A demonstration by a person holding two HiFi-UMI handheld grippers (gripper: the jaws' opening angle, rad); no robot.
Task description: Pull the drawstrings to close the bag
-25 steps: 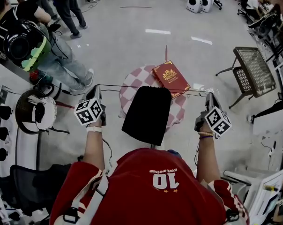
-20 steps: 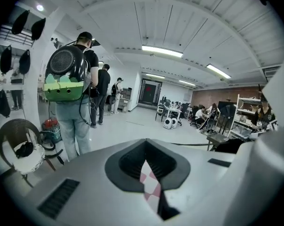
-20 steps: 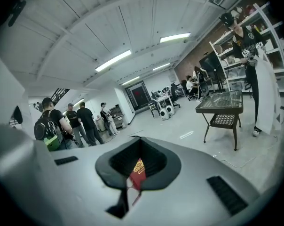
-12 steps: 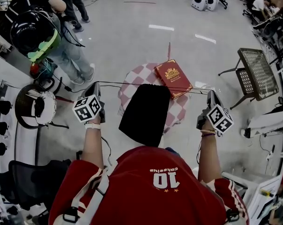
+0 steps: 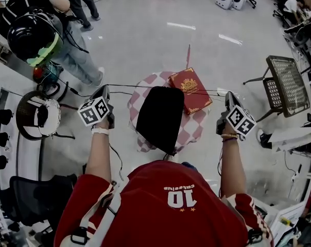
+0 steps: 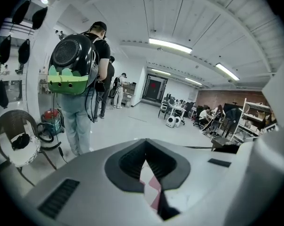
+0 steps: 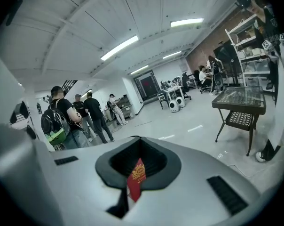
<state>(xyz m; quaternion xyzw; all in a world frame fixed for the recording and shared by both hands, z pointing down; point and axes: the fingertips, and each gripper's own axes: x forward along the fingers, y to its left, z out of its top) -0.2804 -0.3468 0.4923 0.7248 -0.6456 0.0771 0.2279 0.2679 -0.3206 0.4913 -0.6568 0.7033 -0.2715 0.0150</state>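
Right, the black drawstring bag (image 5: pixel 160 118) sits over the near half of the checked round table (image 5: pixel 194 126); I can't tell whether it rests on the table or hangs just above it. The drawstrings (image 5: pixel 125 85) run taut from the bag's far end out past both sides of the table. My left gripper (image 5: pixel 104 90), off the table's left edge, has its jaws pinched fully together on one end of the cord. My right gripper (image 5: pixel 228 95), off the right edge, is clamped the same way on the other end.

To cinch cleanly I'd draw both hands apart evenly and level, so the bag isn't dragged sideways onto the red book (image 5: pixel 190 89) at the table's far side.

Count: one bag, one book, one table, two grippers.
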